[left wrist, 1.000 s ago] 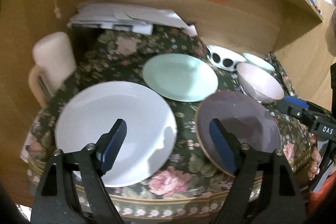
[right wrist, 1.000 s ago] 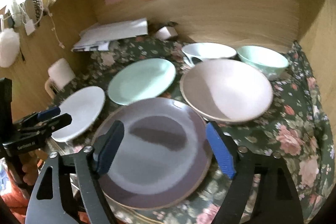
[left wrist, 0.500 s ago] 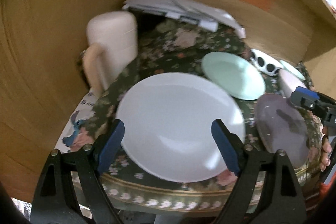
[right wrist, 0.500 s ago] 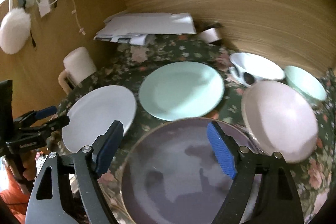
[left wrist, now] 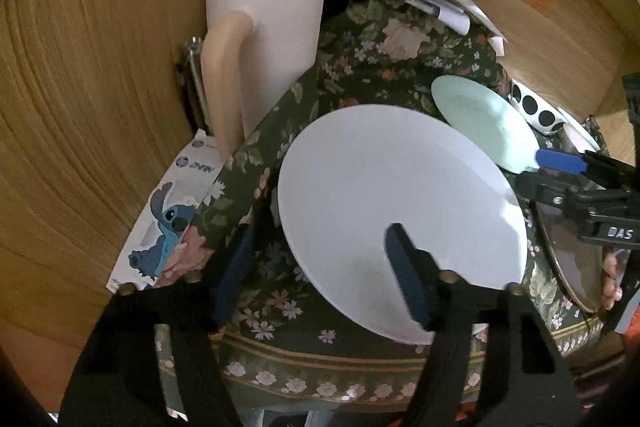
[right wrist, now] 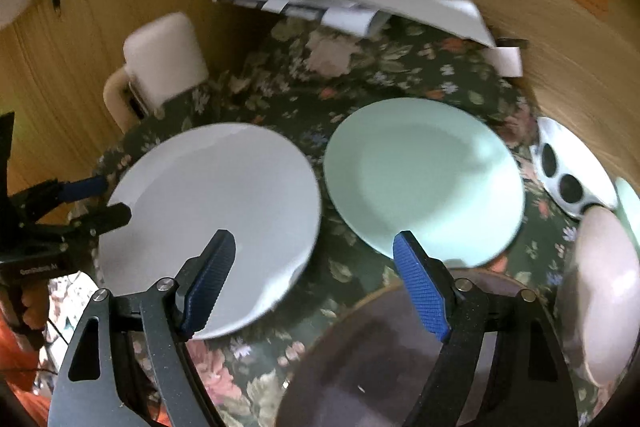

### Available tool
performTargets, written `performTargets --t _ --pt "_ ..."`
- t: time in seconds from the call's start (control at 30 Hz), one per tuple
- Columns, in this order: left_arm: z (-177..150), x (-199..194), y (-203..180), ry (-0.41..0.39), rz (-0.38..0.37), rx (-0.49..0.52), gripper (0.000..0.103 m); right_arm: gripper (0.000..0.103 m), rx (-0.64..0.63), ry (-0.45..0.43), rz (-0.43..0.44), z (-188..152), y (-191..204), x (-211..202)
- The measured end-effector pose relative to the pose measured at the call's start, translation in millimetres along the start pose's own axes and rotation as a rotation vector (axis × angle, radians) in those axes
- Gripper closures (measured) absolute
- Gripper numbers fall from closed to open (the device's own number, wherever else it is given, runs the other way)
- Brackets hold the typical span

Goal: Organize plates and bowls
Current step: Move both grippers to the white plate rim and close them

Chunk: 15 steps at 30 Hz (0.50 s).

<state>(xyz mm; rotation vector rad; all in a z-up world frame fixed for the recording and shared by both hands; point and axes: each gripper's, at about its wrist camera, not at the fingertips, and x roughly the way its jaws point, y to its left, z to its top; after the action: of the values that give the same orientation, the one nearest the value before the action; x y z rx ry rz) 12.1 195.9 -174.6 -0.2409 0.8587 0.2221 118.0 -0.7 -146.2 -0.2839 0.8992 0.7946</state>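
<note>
Three plates on the desk: white plate (right wrist: 212, 223), mint plate (right wrist: 424, 179), purple plate (right wrist: 384, 359); three bowls only in right view; both hand-held grippers, left hand-held gripper (left wrist: 320, 275) and right hand-held gripper (right wrist: 316, 283), gape wide, empty.

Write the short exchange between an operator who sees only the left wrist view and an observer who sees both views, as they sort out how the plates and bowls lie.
Operator: From here the mint plate seems tucked behind the white one. Do they touch?
Observer: No. In the right wrist view the mint plate and the white plate lie apart, with a strip of floral cloth between them.
Operator: The right gripper blocks my right edge. What is beyond the purple plate?
Observer: A pink bowl, empty, sits to the right of the purple plate, past the open right gripper.
</note>
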Motion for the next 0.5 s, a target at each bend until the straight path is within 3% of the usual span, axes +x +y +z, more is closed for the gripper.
performTargets --t 0.13,0.3,0.5 --pt "-1.5 2.4 3.5 0.016 -0.015 -0.001 0.056 0.045 0.013 0.060 0.049 3.9 1.9 15.9" --pt "0.0 8.3 5.4 0.045 -0.040 -0.006 0.068 0.062 0.047 0.120 0.083 6.7 0.9 33.6" --pt "2.5 11.7 3.8 0.050 -0.062 0.000 0.070 0.070 0.068 0.154 0.087 8.2 0.1 47.3"
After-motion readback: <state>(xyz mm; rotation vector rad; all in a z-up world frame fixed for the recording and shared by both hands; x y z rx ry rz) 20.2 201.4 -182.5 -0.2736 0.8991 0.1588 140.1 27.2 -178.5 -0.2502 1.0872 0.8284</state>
